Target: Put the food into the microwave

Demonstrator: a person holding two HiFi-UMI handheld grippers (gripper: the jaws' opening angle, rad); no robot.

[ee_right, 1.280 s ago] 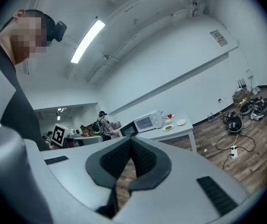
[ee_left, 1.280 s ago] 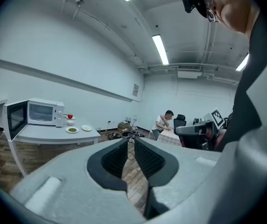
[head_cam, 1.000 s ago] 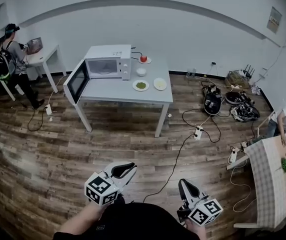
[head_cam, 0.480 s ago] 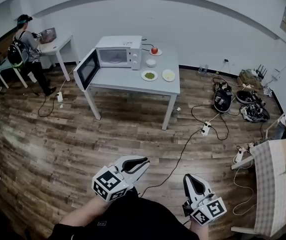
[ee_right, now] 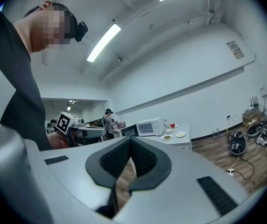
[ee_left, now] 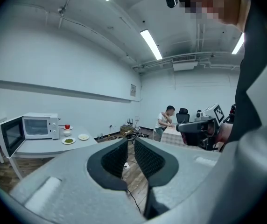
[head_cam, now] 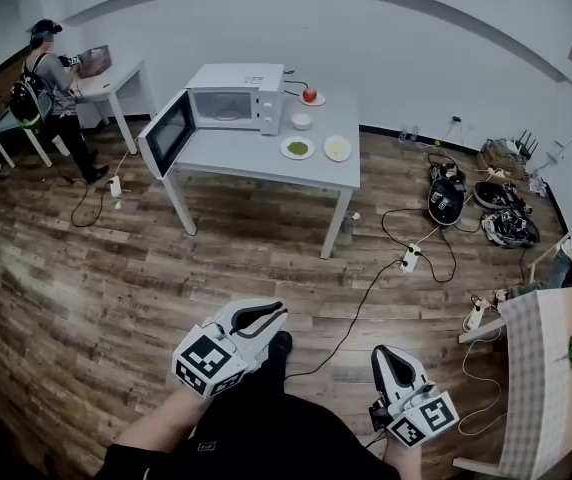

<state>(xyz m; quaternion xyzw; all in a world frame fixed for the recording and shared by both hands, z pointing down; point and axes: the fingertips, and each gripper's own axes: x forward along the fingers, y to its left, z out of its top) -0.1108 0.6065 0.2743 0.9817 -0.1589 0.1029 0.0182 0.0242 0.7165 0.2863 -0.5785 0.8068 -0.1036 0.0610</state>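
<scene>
A white microwave (head_cam: 236, 96) stands on the grey table (head_cam: 256, 168) across the room, its door (head_cam: 169, 131) swung open to the left. Beside it are a red fruit on a plate (head_cam: 310, 95), a white bowl (head_cam: 302, 121), a plate of green food (head_cam: 298, 149) and a plate of pale food (head_cam: 337, 148). Both grippers are held low near my body, far from the table. My left gripper (head_cam: 278, 313) (ee_left: 130, 141) shows a narrow slit between its jaws, holding nothing. The right gripper (head_cam: 381, 353) (ee_right: 130, 140) is shut and holds nothing.
Cables and a power strip (head_cam: 403, 261) trail over the wooden floor between me and the table. Helmets and bags (head_cam: 446, 203) lie at the right. A person (head_cam: 46, 78) stands at a far-left table. A checkered table (head_cam: 546, 358) is at the right.
Both grippers have shifted slightly and rolled a little in front of me, their jaws unchanged. The head view has swung, so the table now sits a bit higher and nearer the centre.
</scene>
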